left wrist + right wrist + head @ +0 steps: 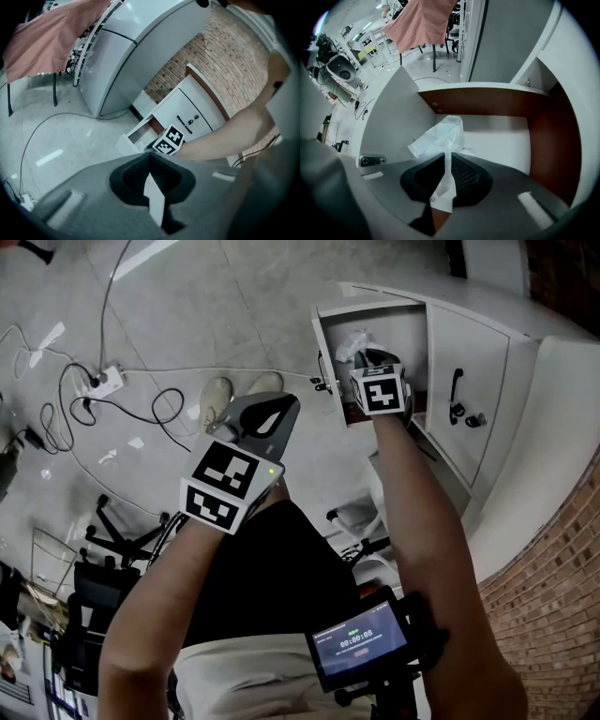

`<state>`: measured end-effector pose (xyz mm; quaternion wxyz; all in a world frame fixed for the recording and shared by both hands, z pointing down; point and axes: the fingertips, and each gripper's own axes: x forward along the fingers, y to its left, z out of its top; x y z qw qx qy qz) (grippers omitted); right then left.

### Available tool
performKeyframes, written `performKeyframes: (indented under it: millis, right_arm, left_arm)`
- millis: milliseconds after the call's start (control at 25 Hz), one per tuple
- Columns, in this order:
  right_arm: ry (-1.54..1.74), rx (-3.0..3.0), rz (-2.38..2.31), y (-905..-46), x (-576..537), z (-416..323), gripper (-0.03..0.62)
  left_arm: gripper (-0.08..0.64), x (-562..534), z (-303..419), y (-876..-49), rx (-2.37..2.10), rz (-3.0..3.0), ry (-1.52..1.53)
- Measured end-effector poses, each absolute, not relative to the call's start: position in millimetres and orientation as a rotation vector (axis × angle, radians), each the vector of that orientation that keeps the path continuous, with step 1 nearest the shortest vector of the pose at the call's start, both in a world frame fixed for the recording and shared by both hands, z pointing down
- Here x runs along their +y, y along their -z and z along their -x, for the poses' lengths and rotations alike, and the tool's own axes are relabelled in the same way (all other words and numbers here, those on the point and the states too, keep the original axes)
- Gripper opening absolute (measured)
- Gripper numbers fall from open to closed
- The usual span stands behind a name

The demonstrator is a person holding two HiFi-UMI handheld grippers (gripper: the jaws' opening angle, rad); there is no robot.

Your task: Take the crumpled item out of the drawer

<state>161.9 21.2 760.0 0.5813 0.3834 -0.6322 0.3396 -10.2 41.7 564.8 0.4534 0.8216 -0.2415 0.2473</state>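
In the upper middle of the head view, an open white drawer (324, 334) juts from a smooth white cabinet (478, 343) with a dark bar handle, set against a rough red brick wall (562, 596). The right gripper (371, 358) reaches down into it. The right gripper view shows flat pale drawer walls (391, 122), a reddish-brown wood-toned back panel and a plain white floor. The crumpled item (439, 135), thin, translucent white and creased like plastic film, stands just in front of the jaws. Its lower end is drawn into a narrow twisted strip clamped between the right gripper's (448, 164) dark ribbed pads. The left gripper (272, 413), a grey moulded shell with a black-and-white marker cube, hangs at the frame's middle above the glossy grey floor, well apart from the drawer. Its jaws are pressed together on nothing (151, 161).
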Motion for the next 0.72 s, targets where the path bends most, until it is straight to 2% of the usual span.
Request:
performKeyframes:
  millis: [720]
  right_arm:
    - [-0.828, -1.537, -1.073, -670, 30, -136, 0.035]
  left_arm:
    - [0.003, 40, 26, -507, -0.473, -2.139, -0.69]
